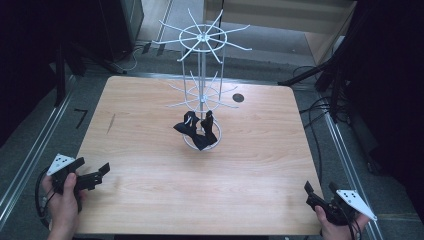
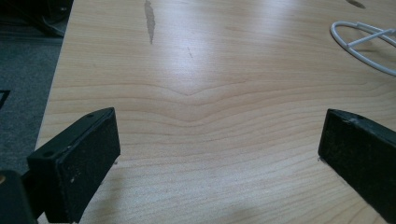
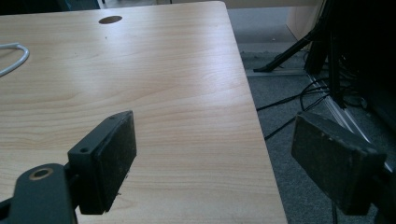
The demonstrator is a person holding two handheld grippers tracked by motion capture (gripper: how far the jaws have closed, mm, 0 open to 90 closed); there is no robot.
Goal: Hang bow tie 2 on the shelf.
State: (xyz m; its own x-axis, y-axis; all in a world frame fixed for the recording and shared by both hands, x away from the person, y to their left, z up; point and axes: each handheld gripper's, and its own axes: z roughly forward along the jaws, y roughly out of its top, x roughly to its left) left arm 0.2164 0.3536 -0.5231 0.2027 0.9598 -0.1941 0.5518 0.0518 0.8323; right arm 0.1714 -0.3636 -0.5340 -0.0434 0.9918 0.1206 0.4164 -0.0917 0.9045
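A white wire rack (image 1: 202, 75) with two tiers of radial hooks stands upright at the middle back of the wooden table (image 1: 150, 175). Black items (image 1: 196, 128) lie heaped on its round base ring (image 2: 359, 44), against the pole. My left gripper (image 1: 92, 172) rests open at the table's front left edge, held by a hand, with bare wood between its pads (image 2: 77, 163). At the front right corner my right gripper (image 1: 320, 190) is open too, one pad (image 3: 105, 158) over the table and the other pad (image 3: 334, 161) beyond its edge.
A dark round hole (image 1: 238, 97) sits in the table right of the rack. Black stands and cables (image 1: 320, 107) crowd the floor on the right. A metal rail (image 1: 30, 150) runs along the floor at the left.
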